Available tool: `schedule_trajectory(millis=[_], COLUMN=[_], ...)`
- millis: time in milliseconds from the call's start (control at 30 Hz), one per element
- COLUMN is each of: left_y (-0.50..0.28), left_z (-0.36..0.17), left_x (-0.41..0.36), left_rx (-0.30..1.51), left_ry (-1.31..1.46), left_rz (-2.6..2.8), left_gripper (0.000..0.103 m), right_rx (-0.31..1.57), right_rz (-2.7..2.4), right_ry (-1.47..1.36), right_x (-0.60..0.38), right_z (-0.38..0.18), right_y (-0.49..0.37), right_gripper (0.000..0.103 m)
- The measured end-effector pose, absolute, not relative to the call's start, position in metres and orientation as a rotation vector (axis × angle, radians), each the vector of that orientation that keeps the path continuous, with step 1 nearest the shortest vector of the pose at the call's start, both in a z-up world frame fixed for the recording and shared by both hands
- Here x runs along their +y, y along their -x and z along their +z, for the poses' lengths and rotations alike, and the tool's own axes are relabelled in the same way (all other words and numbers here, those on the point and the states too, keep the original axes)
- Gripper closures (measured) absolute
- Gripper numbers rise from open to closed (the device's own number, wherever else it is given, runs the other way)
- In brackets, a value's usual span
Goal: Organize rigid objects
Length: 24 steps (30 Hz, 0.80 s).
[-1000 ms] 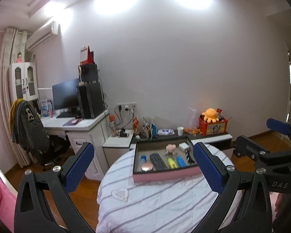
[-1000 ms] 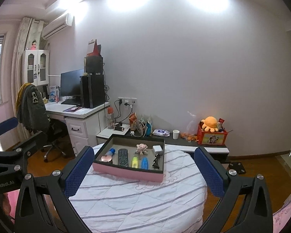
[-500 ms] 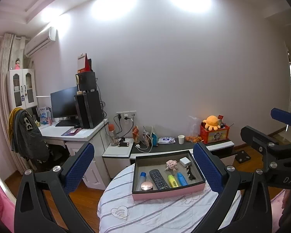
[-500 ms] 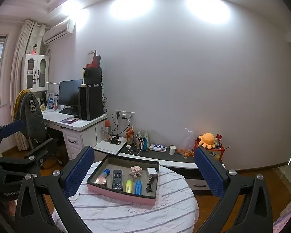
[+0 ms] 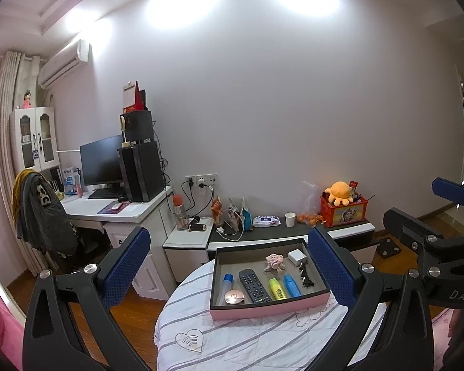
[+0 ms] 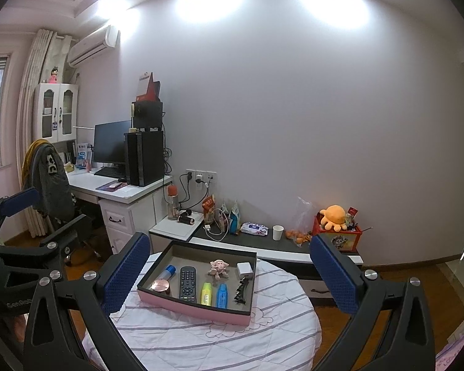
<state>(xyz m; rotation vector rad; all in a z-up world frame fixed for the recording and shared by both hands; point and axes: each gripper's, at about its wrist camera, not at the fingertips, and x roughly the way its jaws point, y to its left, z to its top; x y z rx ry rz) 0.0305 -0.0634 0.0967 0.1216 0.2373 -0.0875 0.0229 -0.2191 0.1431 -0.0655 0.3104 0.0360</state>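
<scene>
- Now, left tool (image 5: 229,266): fingers spread wide, nothing between the pads; held well above and short of the bench.
- Right tool (image 6: 229,270): likewise released, empty, held alongside the left; each tool visible at the edge of the other's view.
- Change over the last second: both views pulled back and up. Tray (image 5: 269,307) smaller in frame than a second ago, more wall and ceiling in view. Read as retreat, not approach.
- Pink-walled tray sitting on the round bench (image 5: 247,340) with striped quilted cover, toward the far side.
- Inside the tray, front row from the left: round compact (image 5: 234,297), blue-capped bottle (image 5: 227,281) behind it, black remote (image 5: 254,286), yellow highlighter (image 5: 277,289), blue highlighter (image 5: 291,285), black hair clip (image 5: 305,278).
- Back row: small pink figure (image 5: 274,261), white charger block (image 5: 297,256).
- No loose item seen on the cover outside the tray.
- Judgement: contents lie in rows, apart from one another; with both tools empty and backing off, sorting looks complete or close to it.
- Risk: low; nothing held, nothing near the bench edge.
</scene>
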Motion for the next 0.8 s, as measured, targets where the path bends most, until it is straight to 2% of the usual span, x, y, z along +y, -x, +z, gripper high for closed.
schedule_trajectory(millis=[800], left_y=[-0.0391], left_z=[0.09], left_x=[-0.0636], left_rx=[0.21], left_ry=[-0.139], left_rz=[-0.085], left_gripper=[0.0], right_rx=[0.32], right_rz=[0.031], right_ry=[0.068], right_x=[-0.2145], right_z=[0.1393], right_y=[-0.0262], right_gripper=[0.0])
